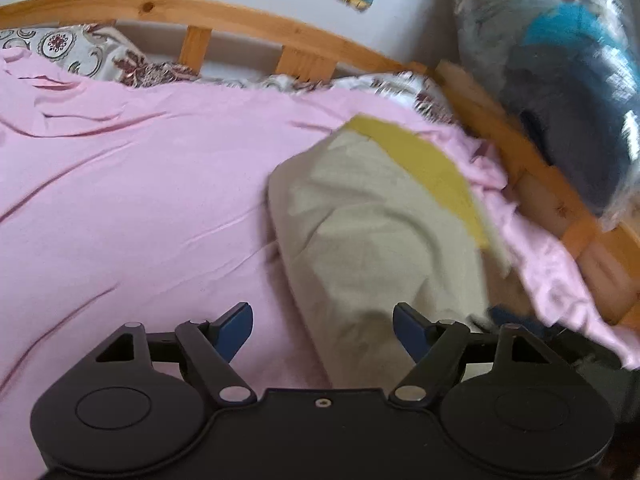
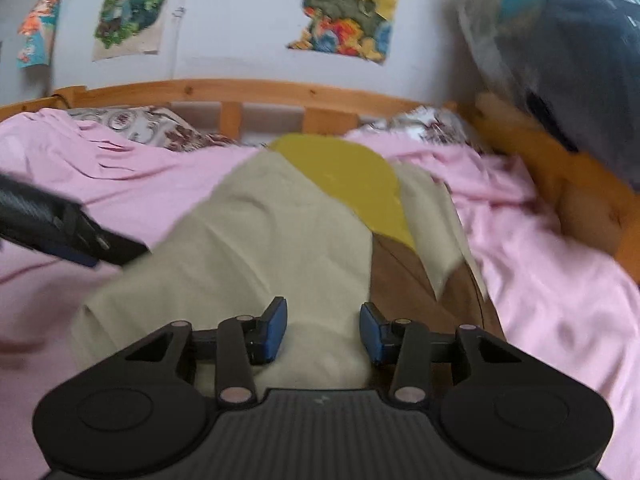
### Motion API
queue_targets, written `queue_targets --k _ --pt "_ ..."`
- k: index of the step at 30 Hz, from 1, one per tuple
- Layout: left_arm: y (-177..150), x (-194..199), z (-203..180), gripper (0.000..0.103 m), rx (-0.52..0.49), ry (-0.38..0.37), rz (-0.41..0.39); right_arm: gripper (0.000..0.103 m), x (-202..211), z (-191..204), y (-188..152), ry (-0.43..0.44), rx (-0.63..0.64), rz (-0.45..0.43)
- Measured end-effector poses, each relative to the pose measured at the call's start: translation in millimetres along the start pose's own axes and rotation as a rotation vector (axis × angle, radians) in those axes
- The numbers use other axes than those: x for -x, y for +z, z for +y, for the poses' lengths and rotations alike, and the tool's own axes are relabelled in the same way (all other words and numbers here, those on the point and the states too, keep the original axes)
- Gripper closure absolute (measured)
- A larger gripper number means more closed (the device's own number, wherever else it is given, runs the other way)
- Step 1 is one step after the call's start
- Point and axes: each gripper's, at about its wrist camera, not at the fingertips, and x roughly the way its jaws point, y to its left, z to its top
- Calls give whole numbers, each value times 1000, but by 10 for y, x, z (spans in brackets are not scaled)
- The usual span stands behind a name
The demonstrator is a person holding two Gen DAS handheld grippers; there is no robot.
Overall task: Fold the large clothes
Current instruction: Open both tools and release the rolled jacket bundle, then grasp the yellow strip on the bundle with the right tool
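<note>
A beige garment (image 1: 372, 232) with yellow (image 1: 424, 164) and brown panels lies folded over on the pink bedsheet (image 1: 132, 184). My left gripper (image 1: 323, 330) is open and empty, just above the garment's left edge near its lower end. In the right wrist view the garment (image 2: 256, 240) fills the middle, with the yellow panel (image 2: 348, 184) and the brown panel (image 2: 404, 276). My right gripper (image 2: 323, 330) is open and empty over the garment's near end. The left gripper's body (image 2: 60, 228) shows at the left.
A wooden bed frame (image 1: 248, 20) with slats runs along the far side and right edge (image 1: 536, 176). Patterned pillows (image 1: 92, 52) lie at the head. A bagged bundle (image 1: 560, 80) stands at the right. Posters (image 2: 344, 8) hang on the wall.
</note>
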Motion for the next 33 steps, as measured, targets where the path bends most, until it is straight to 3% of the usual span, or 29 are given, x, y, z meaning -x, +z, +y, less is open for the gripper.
queue_targets --k 2,5,10,13,16,22,25,26,27,28,33 --pt "8 12 6 24 27 -40 -12 60 -65 -43 -60 -5 -27 15" --pt "16 -78 -43 24 51 -87 40 60 -93 -21 -135 -25 -8 11" --pt "-24 -116 -76 13 31 -63 40 60 -41 -76 -81 -7 -35 11" --pt "-24 -147 -12 13 49 -72 60 60 128 -176 76 -48 -39 -64" --pt "-39 -161 -55 14 7 -58 58 56 149 -309 352 -60 -24 -131" --pt "-26 -217 -165 14 -66 -26 67 54 -546 -362 943 6 95 -127" --pt "-18 -244 -149 14 -69 -26 79 54 -1006 -404 1083 5 87 -62" --pt "-17 -249 -144 14 -69 -28 81 60 -1129 -436 1102 16 66 -36" --pt "-15 -254 -139 14 -72 -28 84 88 -1238 -474 1113 31 41 -4" --pt "-12 -258 -144 14 -77 -30 86 99 -1301 -499 1092 31 28 18" --pt "3 -291 -189 14 -111 -29 99 102 -1222 -461 981 -67 132 -11"
